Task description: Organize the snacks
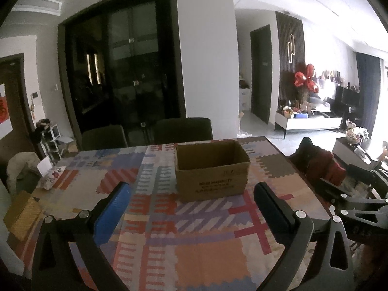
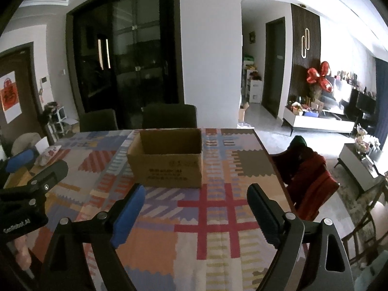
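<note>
The left gripper [image 1: 191, 194] has its fingers [image 1: 111, 211] spread wide with nothing between them, hanging above the patchwork tablecloth [image 1: 194, 254] that covers the worktop [image 1: 274, 143]. The right gripper [image 2: 195, 196] is likewise spread and empty, its blue-padded finger [image 2: 128, 218] and dark finger both over the cloth.

Straight ahead of both pairs of fingers, beyond their tips and not touching them, stands an open cardboard box [image 1: 211, 172], upright on the cloth toward the far side of the worktop. No contents show inside it from these angles. In the left wrist view it sits between the two fingertips; in the right wrist view it lies slightly toward the left finger. Dark print runs across its near face, too blurred to read.

At the left edge of the worktop lies a small patterned snack bag [image 1: 51, 178] with a white card [image 1: 44, 166] just behind it, well apart from the box and from both grippers. A yellowish woven item [image 1: 23, 214] lies nearer on that same side.

The right gripper's body shows at the right edge of the left wrist view; the left gripper's body at the left edge of the right wrist view carries white lettering that looks like "GenRobot.AI".

Two dark chairs [image 1: 183, 129] stand behind the far edge, and a chair draped in red clothing [image 2: 308, 179] stands at the right side. A red paper sign [image 2: 9, 94] hangs on the door at left.
</note>
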